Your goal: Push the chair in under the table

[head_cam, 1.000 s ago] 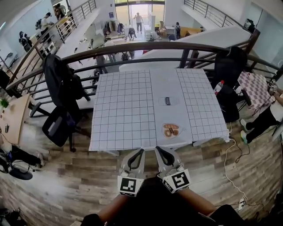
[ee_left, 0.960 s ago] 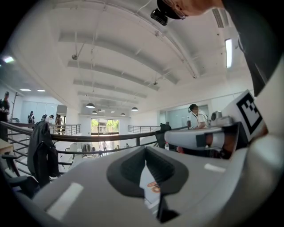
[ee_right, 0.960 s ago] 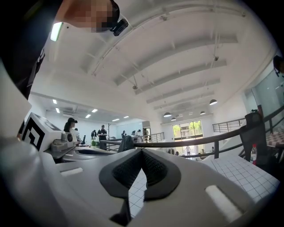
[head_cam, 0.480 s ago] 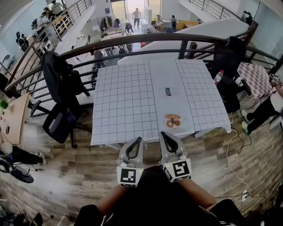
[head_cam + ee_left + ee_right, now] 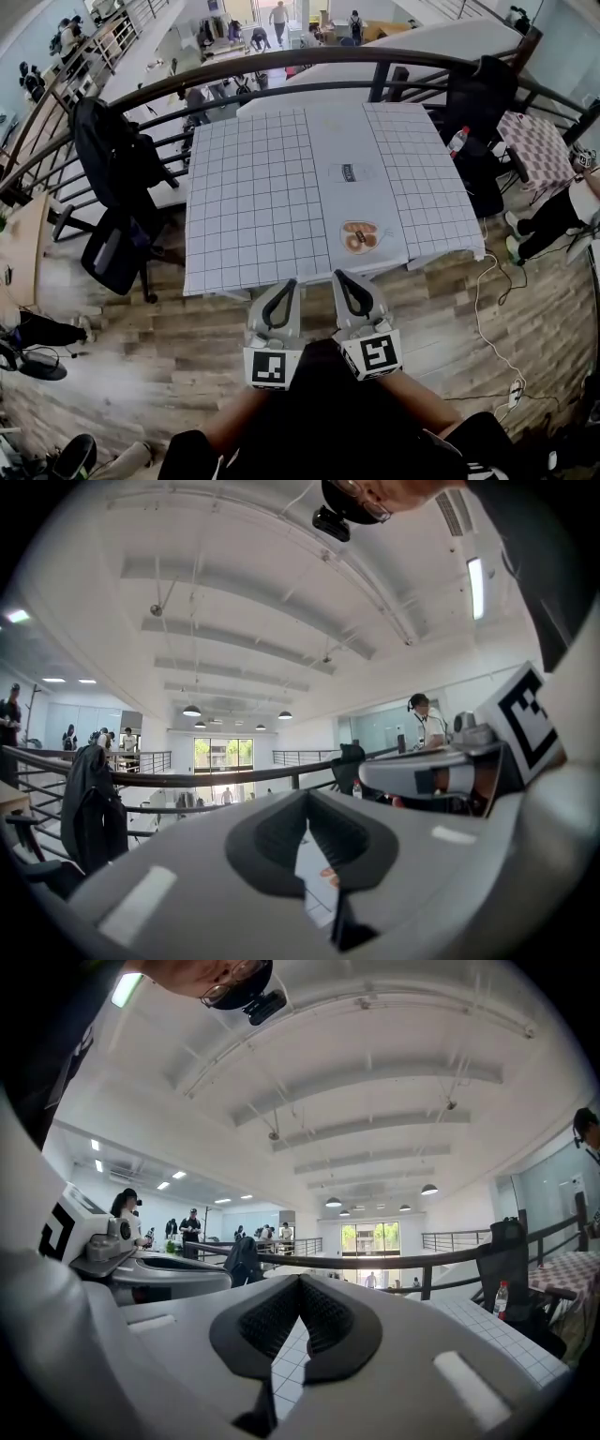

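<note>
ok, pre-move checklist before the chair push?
1. Left gripper shut, empty: ok.
2. Right gripper shut, empty: ok.
3. Either gripper on a chair: not ok; both are by the near edge of the table.
4. Black chair under table: not ok; it stands off the left side with a jacket draped on it.
5. Chair at the near edge: cannot tell.
6. Floor cable clear of grippers: ok; it lies to the right.

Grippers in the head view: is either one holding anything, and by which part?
Nothing is held: the left gripper and the right gripper are both shut, empty.
</note>
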Motion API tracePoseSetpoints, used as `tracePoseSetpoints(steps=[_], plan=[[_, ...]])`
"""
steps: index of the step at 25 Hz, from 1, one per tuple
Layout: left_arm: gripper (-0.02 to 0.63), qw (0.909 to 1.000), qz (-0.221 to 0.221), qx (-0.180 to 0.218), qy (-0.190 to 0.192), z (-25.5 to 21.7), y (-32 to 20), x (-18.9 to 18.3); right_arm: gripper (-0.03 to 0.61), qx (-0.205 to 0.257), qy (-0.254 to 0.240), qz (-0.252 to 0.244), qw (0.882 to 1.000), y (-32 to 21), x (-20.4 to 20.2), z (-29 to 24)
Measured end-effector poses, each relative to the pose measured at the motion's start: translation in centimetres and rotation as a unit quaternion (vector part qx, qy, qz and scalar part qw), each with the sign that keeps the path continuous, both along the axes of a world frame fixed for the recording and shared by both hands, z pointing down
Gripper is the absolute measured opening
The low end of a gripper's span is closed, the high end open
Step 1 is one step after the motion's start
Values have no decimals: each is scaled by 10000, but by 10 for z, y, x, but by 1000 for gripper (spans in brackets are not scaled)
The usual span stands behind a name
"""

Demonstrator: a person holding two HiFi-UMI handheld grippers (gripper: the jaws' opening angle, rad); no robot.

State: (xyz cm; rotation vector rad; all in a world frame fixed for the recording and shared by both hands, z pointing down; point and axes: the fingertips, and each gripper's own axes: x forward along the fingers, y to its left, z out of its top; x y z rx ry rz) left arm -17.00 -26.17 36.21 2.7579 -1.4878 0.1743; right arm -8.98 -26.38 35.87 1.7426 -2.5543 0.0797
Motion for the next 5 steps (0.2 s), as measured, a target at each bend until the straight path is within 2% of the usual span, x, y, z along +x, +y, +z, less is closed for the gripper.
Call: tracePoseSetpoints(steps=[5], plan=[[11, 9998, 12, -193, 0, -13, -2, -23, -3, -188, 4, -8, 9998, -2, -23, -14]])
